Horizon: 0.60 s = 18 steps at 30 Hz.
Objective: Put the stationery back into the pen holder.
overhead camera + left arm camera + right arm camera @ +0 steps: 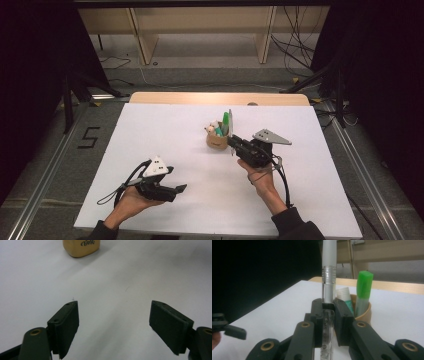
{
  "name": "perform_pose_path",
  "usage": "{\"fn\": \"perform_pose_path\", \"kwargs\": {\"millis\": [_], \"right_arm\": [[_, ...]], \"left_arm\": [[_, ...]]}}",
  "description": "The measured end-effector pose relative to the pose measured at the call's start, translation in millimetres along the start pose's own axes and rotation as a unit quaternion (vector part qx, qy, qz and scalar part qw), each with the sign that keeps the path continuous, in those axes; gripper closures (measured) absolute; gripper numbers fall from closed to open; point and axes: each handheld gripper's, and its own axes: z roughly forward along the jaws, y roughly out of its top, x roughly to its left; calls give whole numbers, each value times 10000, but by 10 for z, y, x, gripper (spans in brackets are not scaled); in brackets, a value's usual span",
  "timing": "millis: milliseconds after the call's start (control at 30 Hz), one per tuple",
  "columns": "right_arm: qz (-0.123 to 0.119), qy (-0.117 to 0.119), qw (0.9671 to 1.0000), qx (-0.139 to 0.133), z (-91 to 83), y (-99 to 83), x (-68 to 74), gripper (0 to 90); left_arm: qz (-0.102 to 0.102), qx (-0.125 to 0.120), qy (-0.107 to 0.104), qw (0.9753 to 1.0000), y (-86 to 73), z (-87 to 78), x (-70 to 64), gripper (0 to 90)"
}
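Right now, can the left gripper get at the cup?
Probably yes. The left gripper is open with bare table between its jaws and the cup. The right gripper, shut on a pen, sits on the cup's other side.

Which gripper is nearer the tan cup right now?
Right. The right gripper sits beside the tan cup, clamped on a clear pen. The left gripper hovers open over the white table, well short of the cup.
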Motion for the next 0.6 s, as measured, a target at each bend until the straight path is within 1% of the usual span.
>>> {"fn": "perform_pose_path", "kwargs": {"millis": [67, 100, 167, 233, 333, 400, 467, 567, 600], "right_arm": [[-11, -17, 10000, 6, 54, 26, -28, 798], [7, -11, 10000, 6, 83, 38, -43, 797], [28, -39, 10000, 13, 143, 60, -68, 798], [85, -66, 9999, -30, 202, 74, -93, 798], [109, -128, 9999, -33, 287, 100, -116, 798], [141, -156, 9998, -40, 347, 115, -132, 798], [159, -188, 9997, -68, 403, 125, -138, 798], [87, -264, 9995, -123, 481, 141, -139, 798], [120, -274, 9995, -126, 503, 150, -141, 797]], "left_arm": [[-9, -108, 30, 9999, -24, -19, 6, 236], [-29, -209, 78, 9997, -37, -31, 4, 236], [-124, -309, 85, 9994, -55, -59, 16, 235], [-209, -464, 110, 9986, -82, -82, 21, 236], [-251, -567, 150, 9980, -122, -101, 9, 236], [-290, -550, 136, 9980, -145, -96, -13, 235], [-260, -527, 144, 9982, -168, -94, -45, 229], [-161, -515, 146, 9984, -182, -106, -70, 227], [-191, -535, 139, 9983, -185, -109, -70, 226]]}}
